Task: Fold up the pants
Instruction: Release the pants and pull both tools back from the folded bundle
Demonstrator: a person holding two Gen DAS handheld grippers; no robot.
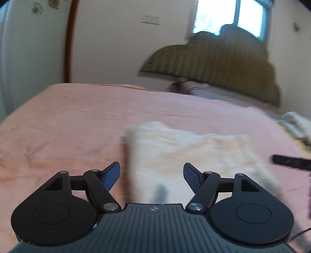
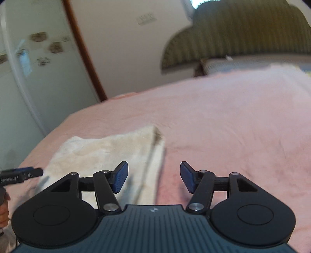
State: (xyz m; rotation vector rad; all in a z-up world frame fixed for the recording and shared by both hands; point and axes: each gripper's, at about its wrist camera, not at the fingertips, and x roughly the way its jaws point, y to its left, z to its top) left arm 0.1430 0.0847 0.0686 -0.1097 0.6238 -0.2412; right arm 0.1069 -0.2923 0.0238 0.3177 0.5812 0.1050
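Observation:
Cream-coloured pants [image 1: 186, 153] lie folded into a flat rectangle on the pink bed sheet [image 1: 68, 120]. My left gripper [image 1: 151, 176] is open just above their near left part, with nothing between its blue pads. In the right wrist view the same pants [image 2: 108, 149] lie to the left of centre. My right gripper [image 2: 154, 176] is open over their right edge and the sheet [image 2: 233, 120], holding nothing. The tip of the right gripper [image 1: 291, 162] shows at the right edge of the left wrist view, and the left gripper [image 2: 21, 174] at the left edge of the right wrist view.
An olive striped headboard [image 1: 213, 64] stands at the far end of the bed, with a window [image 1: 231, 17] above it. A white wardrobe door [image 2: 29, 77] and brown door frame [image 2: 83, 52] are on the left. Other light fabric [image 1: 297, 124] lies at the bed's right edge. A hand [image 2: 3, 212] shows at far left.

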